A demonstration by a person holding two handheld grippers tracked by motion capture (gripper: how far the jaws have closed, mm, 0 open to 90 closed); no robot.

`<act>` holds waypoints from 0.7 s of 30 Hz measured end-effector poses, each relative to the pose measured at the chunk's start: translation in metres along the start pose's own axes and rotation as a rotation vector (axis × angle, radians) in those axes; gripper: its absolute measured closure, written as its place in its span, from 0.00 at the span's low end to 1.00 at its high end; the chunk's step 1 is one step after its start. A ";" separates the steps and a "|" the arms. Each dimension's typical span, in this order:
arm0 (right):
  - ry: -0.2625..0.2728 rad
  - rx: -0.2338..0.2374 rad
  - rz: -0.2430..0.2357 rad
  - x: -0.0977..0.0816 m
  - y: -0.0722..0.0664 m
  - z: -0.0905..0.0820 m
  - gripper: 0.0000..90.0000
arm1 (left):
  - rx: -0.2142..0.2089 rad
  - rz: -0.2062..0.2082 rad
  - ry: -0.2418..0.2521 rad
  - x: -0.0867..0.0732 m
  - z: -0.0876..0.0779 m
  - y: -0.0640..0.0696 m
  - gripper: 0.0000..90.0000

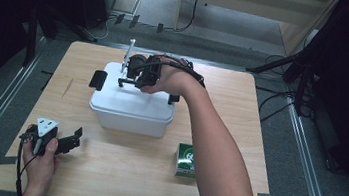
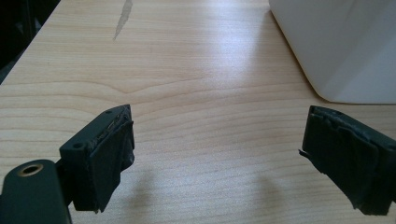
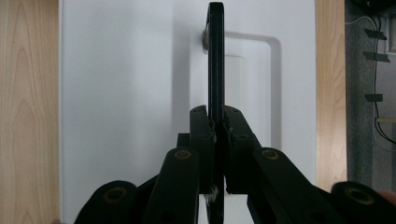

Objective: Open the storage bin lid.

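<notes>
Here the right gripper is clamped on the black carrying handle of the white lidded storage box, which sits toward the table's far edge, left of centre. The handle stands upright on the lid. Near the front left corner, the left gripper rests with jaws wide apart, holding nothing. A green carton lies toward the front edge.

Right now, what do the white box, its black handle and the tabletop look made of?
White box: looks like moulded plastic, smooth and semi-gloss, with rounded corners and a soft sheen.
Black handle: probably hard plastic, a thin, flat, matte bar, clamped between the right gripper's fingers.
Tabletop: wood or wood-look laminate, pale, with clear grain lines and a light glare; which one is unclear.
</notes>
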State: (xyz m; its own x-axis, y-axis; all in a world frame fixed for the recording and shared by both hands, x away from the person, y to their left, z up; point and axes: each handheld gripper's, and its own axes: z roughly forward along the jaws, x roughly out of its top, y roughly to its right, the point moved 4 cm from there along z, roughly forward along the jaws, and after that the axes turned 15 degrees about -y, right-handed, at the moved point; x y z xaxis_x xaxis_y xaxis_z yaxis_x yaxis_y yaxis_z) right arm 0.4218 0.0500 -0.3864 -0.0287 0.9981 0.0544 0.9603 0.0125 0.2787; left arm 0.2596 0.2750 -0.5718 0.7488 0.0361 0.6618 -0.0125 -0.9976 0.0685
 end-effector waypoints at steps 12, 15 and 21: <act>0.027 -0.010 -0.027 -0.002 0.002 -0.009 0.95 | -0.007 -0.012 -0.005 0.000 0.000 -0.002 0.11; 0.047 -0.015 -0.026 -0.004 0.003 -0.015 0.95 | -0.008 -0.012 -0.005 0.000 0.000 -0.002 0.11; 0.068 -0.035 -0.015 -0.013 0.006 -0.029 0.95 | -0.005 -0.013 0.000 0.000 0.000 -0.001 0.11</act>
State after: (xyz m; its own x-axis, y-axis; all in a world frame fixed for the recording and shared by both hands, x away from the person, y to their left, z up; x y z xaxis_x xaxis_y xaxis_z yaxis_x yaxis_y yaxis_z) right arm 0.4199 0.0353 -0.3578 -0.0629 0.9914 0.1150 0.9493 0.0238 0.3136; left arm 0.2601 0.2761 -0.5718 0.7493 0.0494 0.6604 -0.0055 -0.9967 0.0807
